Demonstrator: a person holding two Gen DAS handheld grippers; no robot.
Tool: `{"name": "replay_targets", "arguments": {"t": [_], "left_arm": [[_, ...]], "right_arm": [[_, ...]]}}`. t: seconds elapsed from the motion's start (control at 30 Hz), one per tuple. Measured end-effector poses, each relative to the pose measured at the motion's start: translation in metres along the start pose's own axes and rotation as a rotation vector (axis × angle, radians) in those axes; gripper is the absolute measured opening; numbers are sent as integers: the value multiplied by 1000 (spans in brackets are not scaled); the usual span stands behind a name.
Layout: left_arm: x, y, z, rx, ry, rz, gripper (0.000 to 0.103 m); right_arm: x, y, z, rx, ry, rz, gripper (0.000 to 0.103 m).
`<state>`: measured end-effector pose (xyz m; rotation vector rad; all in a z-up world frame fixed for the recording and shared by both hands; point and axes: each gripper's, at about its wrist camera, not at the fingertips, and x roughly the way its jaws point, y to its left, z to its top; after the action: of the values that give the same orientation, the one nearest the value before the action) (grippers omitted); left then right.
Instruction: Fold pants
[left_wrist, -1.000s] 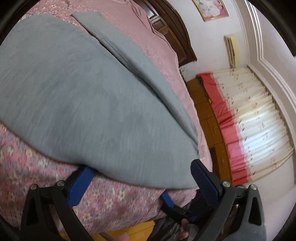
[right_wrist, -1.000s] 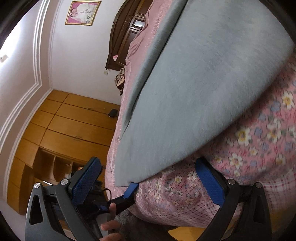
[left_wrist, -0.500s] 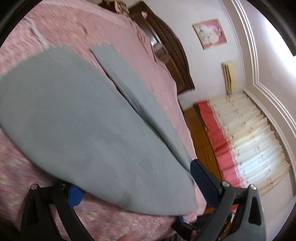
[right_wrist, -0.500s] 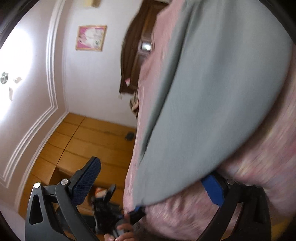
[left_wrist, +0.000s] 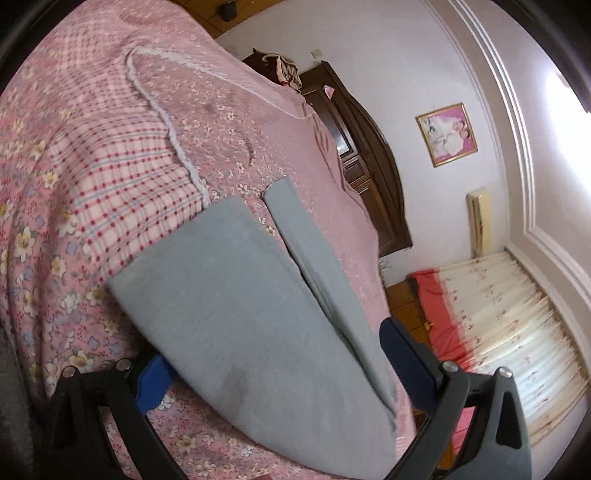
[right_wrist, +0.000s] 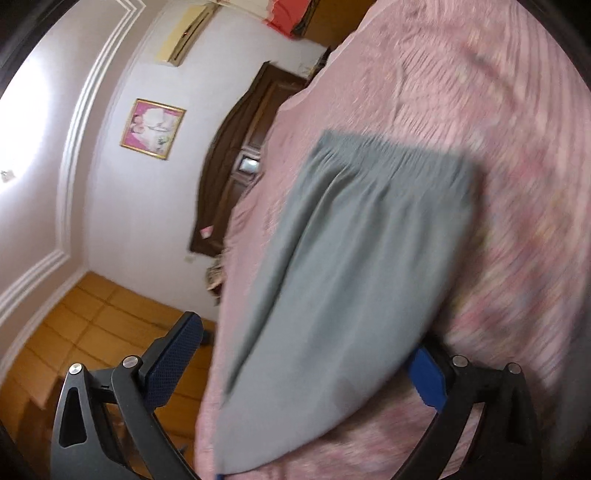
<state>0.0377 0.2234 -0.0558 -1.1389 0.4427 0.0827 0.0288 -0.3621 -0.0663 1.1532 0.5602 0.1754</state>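
Observation:
Grey pants (left_wrist: 236, 317) lie flat on a pink floral bedspread (left_wrist: 110, 155). In the left wrist view the two legs run away from me, their hems at the far end. In the right wrist view the pants (right_wrist: 351, 266) end in a gathered waistband at the far end. My left gripper (left_wrist: 280, 373) is open, its blue pads either side of the near edge of the cloth. My right gripper (right_wrist: 299, 354) is open too, astride the near edge of the pants. Neither holds the fabric.
The bed (right_wrist: 498, 147) fills most of both views. A dark wooden headboard (left_wrist: 369, 155) stands against the wall, a framed picture (left_wrist: 447, 134) beside it. A curtain (left_wrist: 509, 332) hangs at the right. Wooden floor (right_wrist: 74, 325) lies past the bed's edge.
Both grippers have risen and tilted, so more of the pants and bed shows. The pants lie where they were. Both grippers stay open.

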Motion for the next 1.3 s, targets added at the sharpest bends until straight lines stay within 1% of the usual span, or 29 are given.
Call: {"name": "replay_targets", "arguments": {"t": [0.03, 0.07, 0.13, 0.17, 0.2, 0.27, 0.33, 0.37, 0.4, 0.43, 0.47, 0.5, 0.53, 0.57, 0.6, 0.63, 0.67, 0.7, 0.83, 0.9, 1.1, 1.3], "left_arm": [[-2, 3, 0, -3, 0, -1, 96], [-3, 5, -3, -2, -2, 3, 95], [-8, 9, -7, 6, -8, 7, 90], [-11, 12, -9, 7, -6, -3, 89], [-12, 13, -11, 9, 1, -12, 87], [-13, 10, -15, 10, 6, -9, 86], [-12, 13, -18, 6, 37, -7, 86], [-12, 17, -20, 3, 55, -19, 84], [-11, 14, -22, 2, 65, -24, 80], [-9, 15, -25, 3, 81, -27, 78], [-7, 15, -27, 5, 99, -36, 78], [-6, 14, -29, 2, 110, -40, 75], [-4, 15, -32, 0, 122, -39, 62], [-3, 14, -33, 5, 136, -34, 51], [1, 13, -36, 8, 162, -27, 29], [4, 14, -37, 1, 181, -31, 20], [6, 17, -38, -13, 193, -38, 18], [6, 19, -39, -21, 194, -34, 17], [6, 17, -40, 11, 182, 20, 8], [5, 15, -43, 19, 171, 22, 4], [3, 3, -43, 39, 143, 13, 2], [6, 0, -42, 42, 143, 18, 2]], "right_arm": [[-4, -6, 6, 41, -2, 17, 101], [-6, -7, 8, 66, -2, 28, 100], [-12, -4, 10, 61, -14, 23, 100], [-11, -2, 10, 55, -12, 16, 97], [-12, -3, 8, 53, -13, 7, 94], [-10, -4, 11, 55, -16, -28, 81], [-12, -9, 6, 56, -22, -49, 75], [-11, -12, 3, 57, -25, -55, 68], [-12, -11, 3, 56, -37, -62, 60], [-9, -7, 6, 55, -39, -73, 38], [-3, -7, 8, 54, -36, -88, 25], [0, -6, 8, 50, -31, -121, 23], [0, -9, 6, 44, -36, -135, 23], [1, -10, 5, 43, -44, -149, 23], [3, -9, 4, 43, -60, -165, 23], [4, -8, 4, 46, -72, -170, 23], [4, -7, 2, 46, -80, -178, 23], [6, -6, 0, 40, -88, -204, 23], [5, -8, -6, 36, -119, -254, 12], [5, -7, -9, 28, -127, -269, 8], [4, -8, -11, -4, -124, -286, 7], [10, -4, -3, 6, -81, -311, 7]]}}
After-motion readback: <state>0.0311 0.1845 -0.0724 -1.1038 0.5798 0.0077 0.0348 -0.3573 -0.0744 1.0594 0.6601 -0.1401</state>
